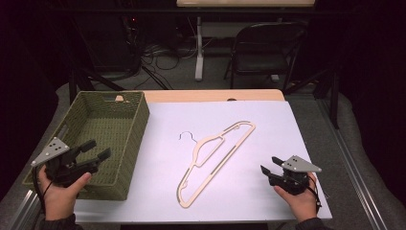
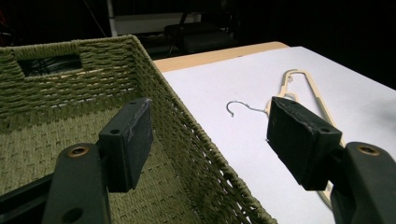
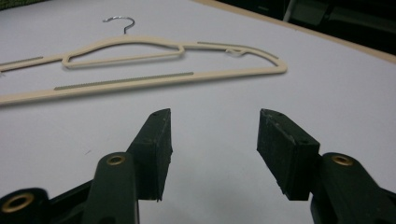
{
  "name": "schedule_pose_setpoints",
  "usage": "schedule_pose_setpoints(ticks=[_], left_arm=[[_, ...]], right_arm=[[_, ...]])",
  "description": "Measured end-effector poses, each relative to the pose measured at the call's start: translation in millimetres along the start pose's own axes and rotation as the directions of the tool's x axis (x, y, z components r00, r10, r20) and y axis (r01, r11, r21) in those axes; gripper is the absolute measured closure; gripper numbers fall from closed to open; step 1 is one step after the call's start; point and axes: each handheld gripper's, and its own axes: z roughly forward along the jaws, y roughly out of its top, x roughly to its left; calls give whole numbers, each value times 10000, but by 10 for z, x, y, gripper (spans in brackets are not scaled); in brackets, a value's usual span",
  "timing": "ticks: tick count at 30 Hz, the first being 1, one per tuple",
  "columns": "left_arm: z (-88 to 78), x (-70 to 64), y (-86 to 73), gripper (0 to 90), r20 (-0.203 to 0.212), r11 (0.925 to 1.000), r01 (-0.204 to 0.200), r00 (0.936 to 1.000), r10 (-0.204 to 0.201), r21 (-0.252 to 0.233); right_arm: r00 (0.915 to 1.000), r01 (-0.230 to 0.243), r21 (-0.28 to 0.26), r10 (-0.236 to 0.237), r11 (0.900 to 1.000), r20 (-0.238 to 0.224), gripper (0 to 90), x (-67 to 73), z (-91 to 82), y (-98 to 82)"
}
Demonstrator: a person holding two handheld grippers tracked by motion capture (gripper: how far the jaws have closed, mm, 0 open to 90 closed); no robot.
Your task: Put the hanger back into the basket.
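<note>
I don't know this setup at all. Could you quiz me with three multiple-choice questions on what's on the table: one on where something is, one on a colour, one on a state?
1. Where does the hanger lie?
A. in the basket
B. on the white sheet
C. on the chair

2. What colour is the basket?
A. green
B. red
C. blue

3. How is the right hand-held gripper?
A. shut on the hanger
B. open, holding nothing
C. shut on the basket

Key: 1 B, it lies flat on the sheet beside the basket. 2 A, its weave is olive green. 3 B, its jaws stand apart short of the hanger.
</note>
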Motion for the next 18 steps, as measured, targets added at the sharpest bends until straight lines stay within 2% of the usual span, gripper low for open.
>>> schedule_pose_setpoints(ticks=[2,4,8,11,14,16,18], left_arm=[[-21,-5,15,308,-66,10000,-27,10000,27,38],[-16,-1,9,296,-123,9998,-100,9999,102,160],[4,23,0,273,-58,9996,60,10000,-58,259],[-3,31,9,260,-102,9997,118,9999,-116,191],[-34,23,30,259,-153,9999,111,9998,-110,112],[-39,13,35,259,-125,9999,85,9999,-84,114],[-46,1,42,260,-178,9999,87,9998,-84,128]], right_arm=[[9996,260,171,-258,9995,-113,430,5,8,31],[9989,466,293,-465,9985,-16,425,12,26,65],[9981,547,606,-529,9967,-313,405,8,59,168],[9975,629,613,-608,9961,-354,405,10,74,218],[9947,893,986,-836,9911,-600,405,-15,106,347],[9941,867,1277,-775,9880,-760,405,-26,135,414],[9914,1107,1491,-985,9826,-866,405,-22,155,490]])
